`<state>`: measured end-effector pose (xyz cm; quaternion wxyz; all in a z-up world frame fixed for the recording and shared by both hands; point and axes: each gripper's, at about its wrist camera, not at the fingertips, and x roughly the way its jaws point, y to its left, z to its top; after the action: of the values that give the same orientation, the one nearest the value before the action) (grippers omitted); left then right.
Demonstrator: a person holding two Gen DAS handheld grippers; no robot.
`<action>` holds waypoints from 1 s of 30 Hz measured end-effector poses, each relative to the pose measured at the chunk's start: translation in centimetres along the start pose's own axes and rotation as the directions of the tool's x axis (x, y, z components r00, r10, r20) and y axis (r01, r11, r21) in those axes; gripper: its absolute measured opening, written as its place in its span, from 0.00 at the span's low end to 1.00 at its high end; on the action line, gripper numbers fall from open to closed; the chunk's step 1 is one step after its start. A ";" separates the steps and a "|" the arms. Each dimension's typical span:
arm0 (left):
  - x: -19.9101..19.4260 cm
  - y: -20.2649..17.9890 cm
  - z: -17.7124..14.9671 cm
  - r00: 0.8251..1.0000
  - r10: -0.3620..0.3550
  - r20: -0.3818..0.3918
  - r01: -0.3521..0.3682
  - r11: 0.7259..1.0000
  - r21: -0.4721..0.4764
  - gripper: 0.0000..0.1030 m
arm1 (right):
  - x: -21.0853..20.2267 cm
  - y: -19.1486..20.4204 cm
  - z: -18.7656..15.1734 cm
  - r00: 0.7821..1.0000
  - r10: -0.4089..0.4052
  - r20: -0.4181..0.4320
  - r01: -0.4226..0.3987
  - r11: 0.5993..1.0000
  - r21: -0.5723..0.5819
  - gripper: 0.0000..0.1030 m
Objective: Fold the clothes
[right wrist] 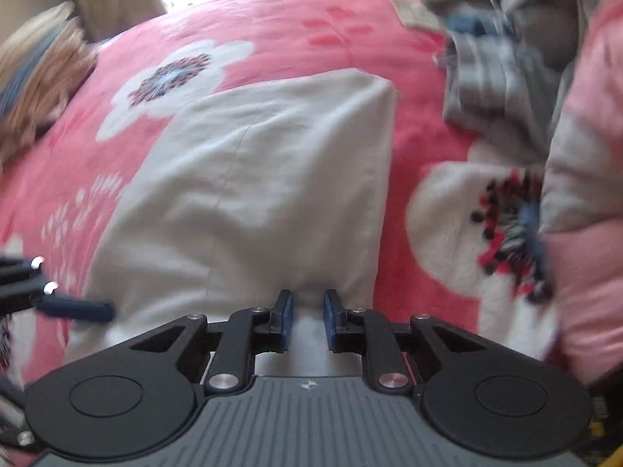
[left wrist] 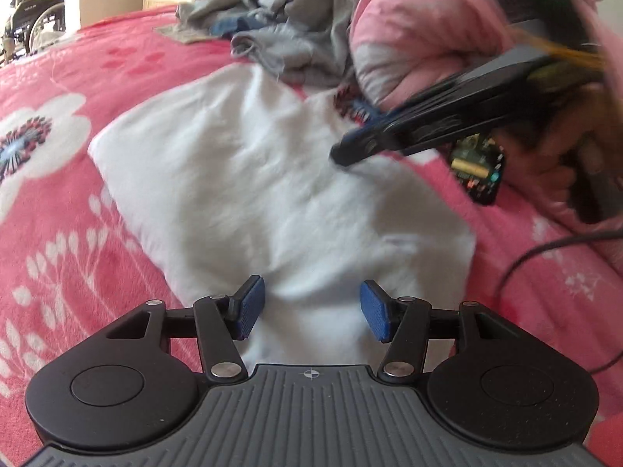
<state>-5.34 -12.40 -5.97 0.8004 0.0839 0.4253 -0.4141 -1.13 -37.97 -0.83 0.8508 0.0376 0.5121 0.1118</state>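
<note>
White garment [left wrist: 272,179] on pink, white-flowered blanket [left wrist: 58,202]; grey clothes [left wrist: 296,27].

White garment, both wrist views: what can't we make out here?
- White garment: near edge hidden under the left gripper body; garment type unclear.
- Right gripper: whether its narrow jaws pinch cloth is unclear, motion blur.
- Grey clothes pile: blurred, items indistinguishable.
- Left wrist view: right gripper's tip blurred.

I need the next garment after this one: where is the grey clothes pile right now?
The grey clothes pile lies at the far end of the pink floral blanket, beyond the white garment; in the right wrist view it is upper right.
</note>
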 end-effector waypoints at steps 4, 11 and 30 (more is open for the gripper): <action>-2.6 2.3 1.4 0.998 -0.017 0.061 0.019 0.999 -0.043 0.54 | -1.4 -1.9 2.6 0.993 0.080 0.087 -0.089 0.991 0.102 0.29; -3.1 10.1 2.4 0.997 -0.054 0.055 0.068 0.958 -0.278 0.62 | -0.1 -5.3 2.6 0.965 0.221 0.143 -0.254 0.924 0.287 0.55; 3.9 17.3 3.5 0.942 -0.253 0.222 0.333 0.794 -0.508 0.55 | 7.7 -9.1 5.1 0.816 0.524 0.243 -0.577 0.717 0.391 0.63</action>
<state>10.67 -5.27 -10.52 0.7457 -0.2412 0.4737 -0.4018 8.22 -44.78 -6.64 0.7744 0.3893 0.4392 0.2365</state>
